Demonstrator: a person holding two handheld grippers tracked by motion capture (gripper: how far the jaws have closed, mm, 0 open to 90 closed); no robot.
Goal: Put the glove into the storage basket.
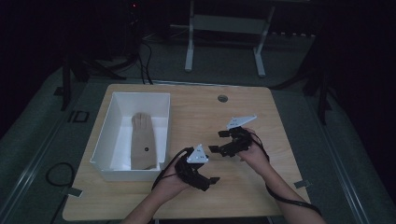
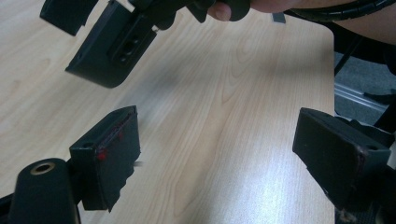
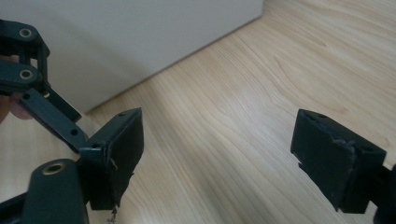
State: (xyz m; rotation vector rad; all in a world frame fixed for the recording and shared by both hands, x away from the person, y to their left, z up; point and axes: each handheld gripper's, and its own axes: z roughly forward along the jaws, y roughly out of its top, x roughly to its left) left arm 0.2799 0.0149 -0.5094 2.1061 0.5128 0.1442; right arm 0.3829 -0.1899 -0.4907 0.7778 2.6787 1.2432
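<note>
Glove (image 1: 142,140), tan, lying flat inside white bin (image 1: 105,135) on left half of wooden table (image 1: 196,112), fingers pointing away from person, small dark dot near cuff. Bin rectangular, long side running away from person, near wall close to table's front edge. Small round grommet (image 1: 222,98) set in tabletop near far edge, well apart from bin. Left gripper (image 1: 211,180) held low over table just right of bin's near corner, jaws spread wide with nothing between them, grey plate on top, cable looping back toward wrist. Right gripper (image 1: 218,141) held a little farther from person, pointing left toward bin, jaws likewise spread and empty, grey plate tilted up, cable trailing along forearm. Both grippers near each other but apart, neither touching glove or bin. Bits of tape (image 1: 74,191) stuck at table's near corners. Seen from left gripper view: own two black pads far apart over bare woodgrain, red marks along edge of one pad (image 2: 114,154), right gripper (image 2: 84,44) hanging above and ahead with a fingertip showing on its handle. Seen from right gripper view: own black pads wide apart over bare wood, bin's white outer wall (image 3: 140,37) ahead, linkage of left gripper (image 3: 37,93) at left edge. Beyond table, dim grey floor, dark cables and pale legs of a stand (image 1: 224,42).
</note>
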